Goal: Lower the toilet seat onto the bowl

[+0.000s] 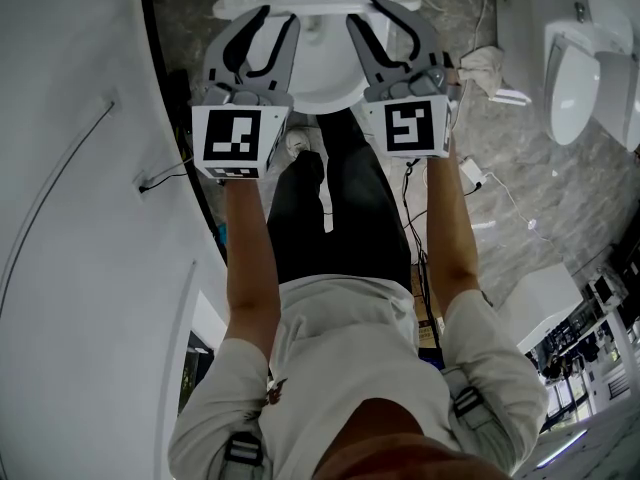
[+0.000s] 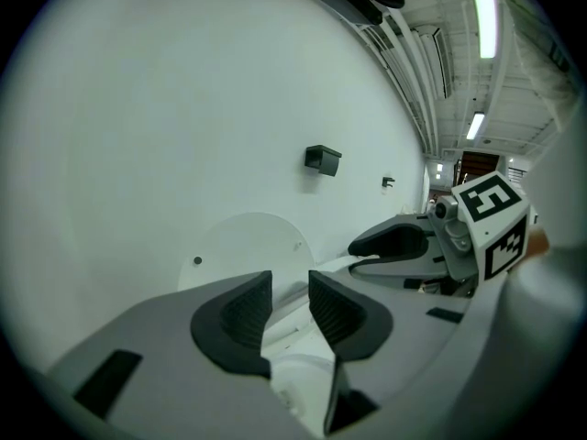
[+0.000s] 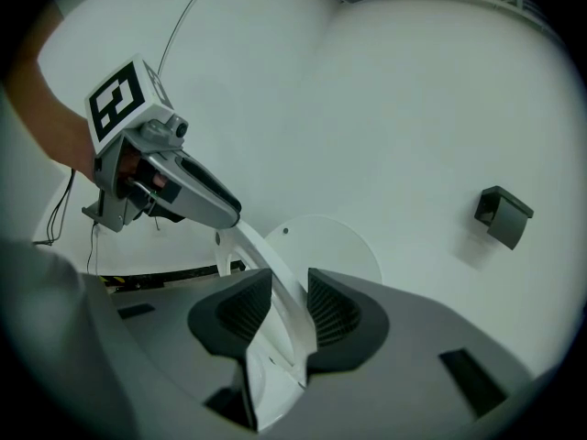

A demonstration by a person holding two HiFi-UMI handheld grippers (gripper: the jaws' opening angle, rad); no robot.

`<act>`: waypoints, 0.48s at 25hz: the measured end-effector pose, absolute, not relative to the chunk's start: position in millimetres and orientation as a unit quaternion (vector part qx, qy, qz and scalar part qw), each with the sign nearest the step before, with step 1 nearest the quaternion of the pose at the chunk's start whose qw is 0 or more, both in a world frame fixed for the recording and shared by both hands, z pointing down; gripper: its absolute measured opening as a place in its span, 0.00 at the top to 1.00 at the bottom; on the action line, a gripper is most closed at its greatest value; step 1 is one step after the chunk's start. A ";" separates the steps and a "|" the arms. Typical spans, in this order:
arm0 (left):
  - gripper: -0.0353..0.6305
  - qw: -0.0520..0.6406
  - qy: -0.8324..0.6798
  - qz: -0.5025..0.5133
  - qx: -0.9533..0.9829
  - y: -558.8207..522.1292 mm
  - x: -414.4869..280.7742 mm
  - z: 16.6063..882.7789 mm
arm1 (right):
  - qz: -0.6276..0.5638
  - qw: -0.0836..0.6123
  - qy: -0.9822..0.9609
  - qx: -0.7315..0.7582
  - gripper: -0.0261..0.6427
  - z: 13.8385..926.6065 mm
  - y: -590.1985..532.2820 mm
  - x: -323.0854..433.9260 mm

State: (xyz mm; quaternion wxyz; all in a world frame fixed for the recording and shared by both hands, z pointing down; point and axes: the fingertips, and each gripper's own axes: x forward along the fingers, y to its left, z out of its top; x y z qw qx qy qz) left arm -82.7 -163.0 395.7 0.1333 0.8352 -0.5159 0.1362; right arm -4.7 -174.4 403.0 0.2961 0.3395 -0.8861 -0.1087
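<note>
Head view showed left tongs [image 1: 279, 17] and right tongs [image 1: 365, 12] standing wide, loosely astride the toilet seat [image 3: 266, 264], apparently lowered near the bowl [image 1: 322, 68]; withdrawal seemingly remained.

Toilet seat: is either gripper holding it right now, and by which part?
Seemingly not held. The rim of the white plastic toilet seat passes between the open jaws of the left gripper and right gripper, unclamped.
</note>
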 end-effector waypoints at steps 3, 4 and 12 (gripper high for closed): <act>0.76 0.140 -0.515 0.131 0.835 -162.5 -80.9 398.8 | -0.105 0.299 -0.886 0.338 0.76 406.6 -172.9 -1.4; 0.76 0.143 -0.516 0.129 0.835 -162.1 -81.2 399.9 | -0.104 0.299 -0.886 0.338 0.76 407.5 -172.3 -1.0; 0.76 0.167 -0.523 0.087 0.831 -152.5 -86.8 400.1 | -0.102 0.307 -0.886 0.333 0.75 415.6 -150.6 3.2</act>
